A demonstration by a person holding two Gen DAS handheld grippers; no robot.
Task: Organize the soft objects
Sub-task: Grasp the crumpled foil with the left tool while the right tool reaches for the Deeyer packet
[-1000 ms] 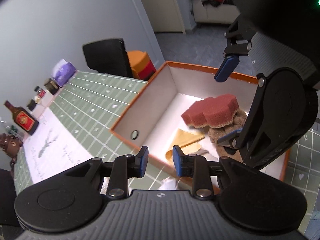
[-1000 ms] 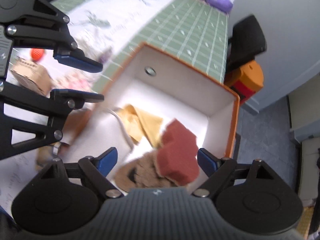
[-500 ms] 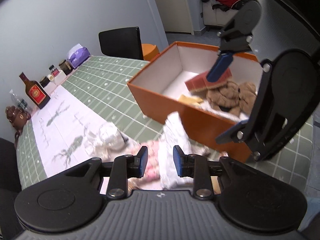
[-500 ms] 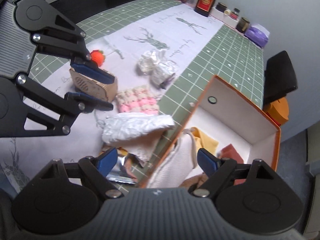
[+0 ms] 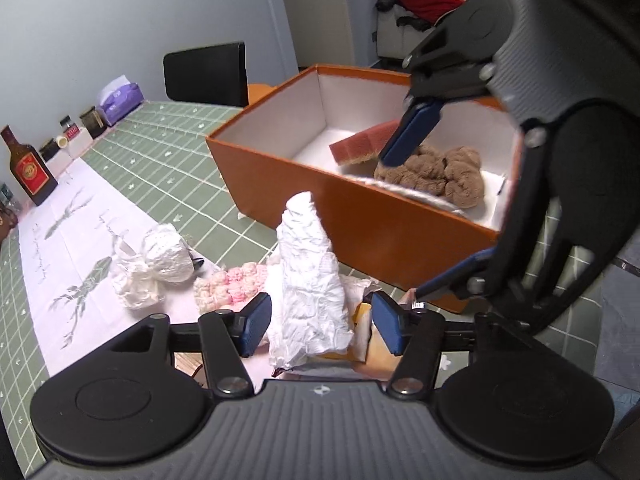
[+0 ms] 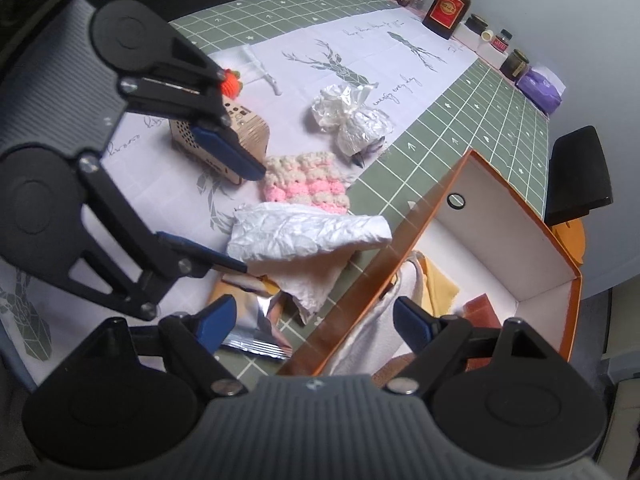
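An orange box [image 5: 280,168] [image 6: 404,240] holds a red sponge [image 5: 366,146], a brown plush [image 5: 436,174], a yellow cloth [image 6: 440,286] and a white cloth [image 6: 380,332]. My left gripper [image 5: 320,326] [image 6: 240,216] is open with a crumpled white cloth [image 5: 308,276] [image 6: 304,234] between its fingers. A pink-and-cream crochet piece [image 5: 228,284] [image 6: 306,182] and a white crinkled bundle [image 5: 156,264] [image 6: 352,118] lie on the table. My right gripper [image 6: 316,322] [image 5: 420,208] is open and empty over the box's near wall.
A wooden perforated box [image 6: 224,136], an orange knitted toy [image 6: 232,80] and a foil packet [image 6: 260,328] lie near my left gripper. A liquor bottle [image 6: 448,4], jars and a purple tissue pack [image 6: 540,84] stand at the table's far edge. A black chair [image 5: 206,74] stands behind.
Both grippers pulled back from the box toward the table. My left gripper opened wider and now straddles the crumpled white cloth. The right gripper stayed open.
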